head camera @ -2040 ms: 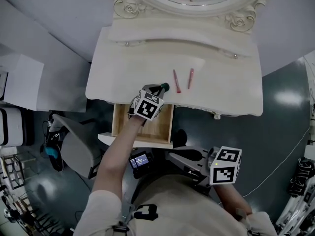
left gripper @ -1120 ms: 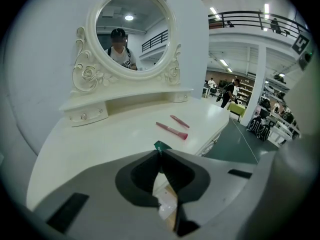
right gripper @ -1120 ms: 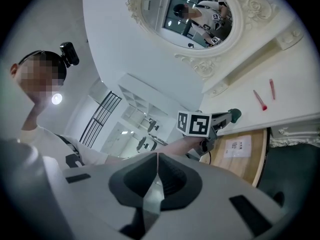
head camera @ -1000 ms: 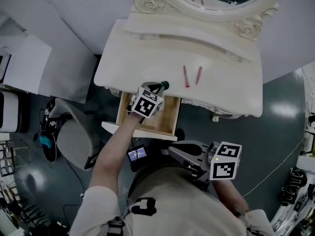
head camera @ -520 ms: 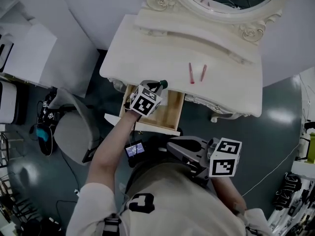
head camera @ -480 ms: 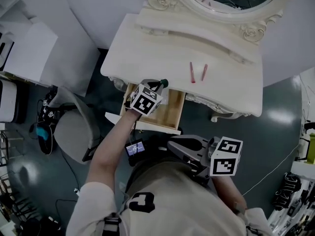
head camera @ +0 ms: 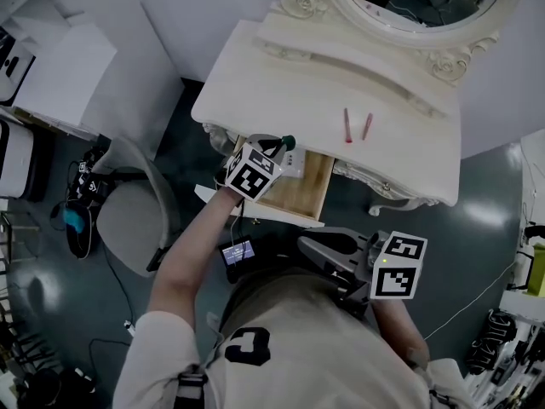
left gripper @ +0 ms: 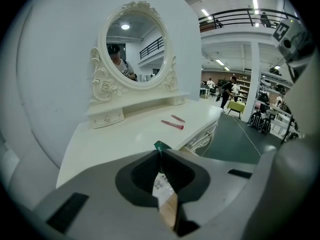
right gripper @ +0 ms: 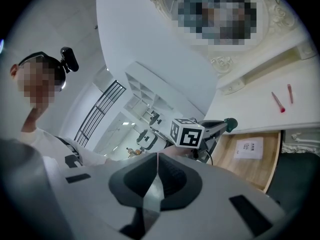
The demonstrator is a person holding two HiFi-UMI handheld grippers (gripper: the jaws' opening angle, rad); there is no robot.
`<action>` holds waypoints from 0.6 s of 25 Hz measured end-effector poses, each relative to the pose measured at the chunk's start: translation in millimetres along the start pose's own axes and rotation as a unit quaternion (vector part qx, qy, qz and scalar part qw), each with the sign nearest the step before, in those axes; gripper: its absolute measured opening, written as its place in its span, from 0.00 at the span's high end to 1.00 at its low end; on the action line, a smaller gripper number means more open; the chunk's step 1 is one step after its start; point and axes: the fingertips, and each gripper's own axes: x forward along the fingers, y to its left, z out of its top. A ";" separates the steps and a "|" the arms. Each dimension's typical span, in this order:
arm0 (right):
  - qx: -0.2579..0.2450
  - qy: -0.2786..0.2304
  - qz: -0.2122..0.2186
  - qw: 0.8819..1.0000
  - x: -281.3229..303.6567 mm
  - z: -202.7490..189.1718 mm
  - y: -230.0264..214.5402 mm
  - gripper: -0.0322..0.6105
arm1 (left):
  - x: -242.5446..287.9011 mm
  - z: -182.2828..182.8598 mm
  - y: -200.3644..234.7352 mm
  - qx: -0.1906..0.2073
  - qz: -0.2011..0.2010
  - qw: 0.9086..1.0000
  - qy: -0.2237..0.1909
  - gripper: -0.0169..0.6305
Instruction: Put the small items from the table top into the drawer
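Grey chair (head camera: 128,228): on the floor at far left, beside the dressing table (head camera: 281,83). Left gripper (head camera: 285,146): held over the left part of the open drawer (head camera: 305,196), tips near the table's front edge; in the left gripper view its jaws lie pressed together with nothing between them, a green tip showing at their front end. Drawer: wooden, pulled out from under the table top, bare wood bottom with a white label (head camera: 293,164) lying near its back. Table top: white, curved front. Left pink stick (head camera: 347,126) and right pink stick (head camera: 367,126): two slim items side by side on the table top, close together but apart, to the right of the drawer and well clear of both grippers; neither is in the drawer. Oval mirror (head camera: 400,2): ornate white frame, standing at the back of the table. Right gripper (head camera: 306,245): held low near the person's body, in front of the drawer and well apart from the table; jaws closed on each other in the right gripper view, empty, pointing toward the left gripper and the drawer.
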 end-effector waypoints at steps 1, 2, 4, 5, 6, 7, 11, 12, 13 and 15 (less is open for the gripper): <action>0.000 0.000 0.000 1.000 1.6 0.0 1.1 0.90 | -3.7 -1.2 1.1 -0.001 0.001 1.000 -0.002 0.86; -0.001 -0.001 0.000 1.000 3.4 -0.1 2.0 0.90 | -7.1 -2.5 2.6 -0.002 0.002 1.000 -0.003 0.86; -0.001 -0.002 0.001 1.000 7.8 -1.4 4.2 0.90 | -13.8 -7.3 5.5 -0.003 0.006 1.000 -0.005 0.86; -0.001 -0.003 0.003 1.000 9.7 -2.7 6.1 0.90 | -17.4 -11.2 5.6 -0.002 0.009 1.000 -0.004 0.86; 0.000 -0.004 0.005 1.000 11.4 -4.0 8.3 0.90 | -21.2 -15.0 4.9 -0.001 0.010 1.000 -0.003 0.86; 0.000 -0.005 0.006 1.000 12.9 -4.6 10.1 0.90 | -24.9 -17.7 4.1 0.001 0.011 1.000 -0.002 0.86; 0.002 0.000 0.010 1.000 19.9 -7.5 13.2 0.90 | -36.1 -21.5 3.1 0.010 0.013 1.000 -0.005 0.86; 0.004 0.000 0.010 1.000 21.4 -8.6 13.7 0.90 | -38.3 -23.1 3.1 0.012 0.013 1.000 -0.004 0.86; 0.006 -0.001 0.011 1.000 22.6 -9.5 14.1 0.90 | -40.3 -25.0 2.9 0.013 0.013 1.000 -0.004 0.86; 0.011 -0.004 0.012 1.000 24.5 -10.7 14.6 0.90 | -43.5 -29.1 2.2 0.013 0.012 1.000 -0.003 0.86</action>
